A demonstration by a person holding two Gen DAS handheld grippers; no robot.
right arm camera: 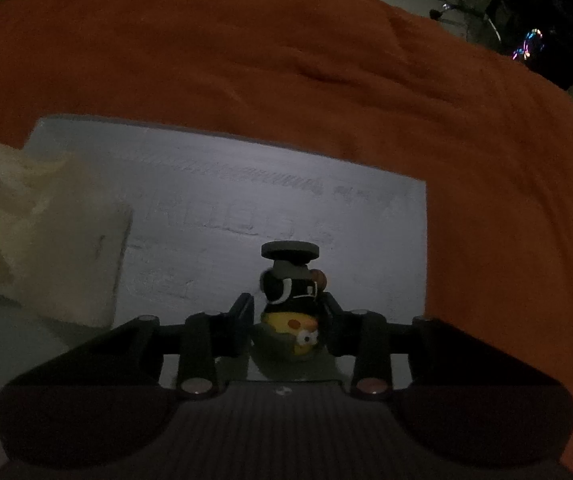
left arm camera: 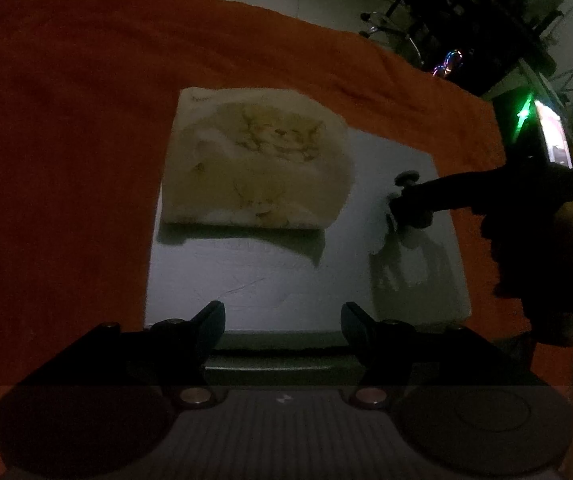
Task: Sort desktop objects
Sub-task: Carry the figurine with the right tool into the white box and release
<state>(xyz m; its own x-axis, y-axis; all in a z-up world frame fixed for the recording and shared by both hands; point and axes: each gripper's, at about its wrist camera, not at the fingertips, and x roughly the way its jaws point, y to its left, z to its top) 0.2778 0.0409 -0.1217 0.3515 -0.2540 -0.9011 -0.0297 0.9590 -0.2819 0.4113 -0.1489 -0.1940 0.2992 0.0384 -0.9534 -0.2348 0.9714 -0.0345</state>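
On a worktop draped in a rumpled orange cloth [right arm camera: 286,64] lies a pale grey rectangular board [right arm camera: 246,208], and both grippers hang over its near edge, pointing steeply down.

The right gripper [right arm camera: 288,312] has its two black fingers set close on either side of a small yellow duck figurine dressed in black with a flat round grey hat [right arm camera: 290,300]. The figurine stands near the board's near right corner, hat towards the far edge. The jaws are narrow and the pads appear to press its flanks, though the dim light leaves the contact on the left pad a little uncertain. The left wrist view shows the same gripper reaching in from the right, its tips on the figurine.

The left gripper [left arm camera: 282,320] stands about half open with nothing between its fingers, over the bare near edge of the board.

A cream-coloured folded cloth printed with a yellowish cartoon animal [left arm camera: 254,160] rests on the board's far left part, overhanging its far edge onto the orange cloth, well apart from the figurine.

Judged from this, the sorting seems at an early or middle stage: the figurine is gripped but not yet lifted clear, no container or destination is in view, and the printed cloth looks untouched. Carrying the figurine away and dealing with the cloth appear left to do.
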